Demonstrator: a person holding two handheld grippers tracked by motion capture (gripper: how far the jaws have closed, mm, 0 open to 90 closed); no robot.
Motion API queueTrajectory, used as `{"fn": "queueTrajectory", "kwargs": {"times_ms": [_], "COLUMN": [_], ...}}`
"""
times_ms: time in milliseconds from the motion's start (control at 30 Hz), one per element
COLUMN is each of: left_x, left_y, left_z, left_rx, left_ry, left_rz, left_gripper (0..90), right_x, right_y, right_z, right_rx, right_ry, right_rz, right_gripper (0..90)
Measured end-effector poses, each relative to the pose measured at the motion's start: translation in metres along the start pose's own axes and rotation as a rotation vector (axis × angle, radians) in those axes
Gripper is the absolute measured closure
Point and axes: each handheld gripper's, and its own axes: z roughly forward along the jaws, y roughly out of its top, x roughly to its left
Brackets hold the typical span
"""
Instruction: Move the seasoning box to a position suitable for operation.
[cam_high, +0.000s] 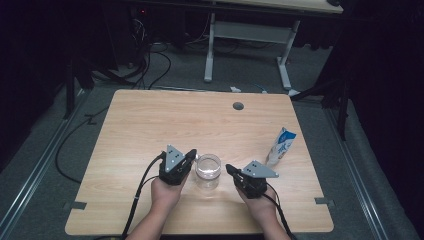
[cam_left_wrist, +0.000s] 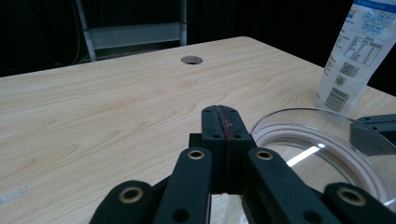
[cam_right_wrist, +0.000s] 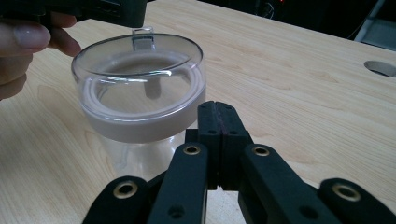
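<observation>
I have both grippers parked near the front edge of the wooden table (cam_high: 150, 120), one on each side of a clear glass jar (cam_high: 208, 169) that stands upright with its clear lid on. From the left gripper (cam_high: 190, 156) the jar lies at about three o'clock, just beside the tips; from the right gripper (cam_high: 230, 168) it lies at about nine o'clock, with a slightly wider gap. So the left is the nearer hand, and either one would have to open before it could take the jar, whose long axis runs straight up.

Both sets of jaws are pressed together with nothing between them: in the left gripper view the two black pads meet along a thin reddish seam, and in the right gripper view they meet flat as well.

A blue-and-white milk carton (cam_high: 280, 146) stands at about one o'clock from the jar, beyond the right gripper and apart from it.

In the left gripper view the jar's lid (cam_left_wrist: 327, 149) is cut off at the right edge, so I can't judge contact there. In the right gripper view a small tab (cam_right_wrist: 142, 31) on the lid's far side sits right under the dark body of the other gripper; whether they touch I cannot tell. The jar looks empty, though the glass makes that hard to confirm.
</observation>
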Motion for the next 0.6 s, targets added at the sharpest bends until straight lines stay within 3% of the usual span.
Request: {"fn": "queueTrajectory", "kwargs": {"times_ms": [600], "left_x": [0.0002], "left_y": [-0.0009], "left_z": [0.0000], "left_rx": [-0.006], "left_ry": [0.000], "left_rz": [-0.009], "left_gripper": [90.0], "right_x": [0.0016], "right_y": [-0.0003], "right_z": [0.0010], "right_rx": [0.000], "right_ry": [0.002], "right_rz": [0.004], "right_gripper": [89.9]}}
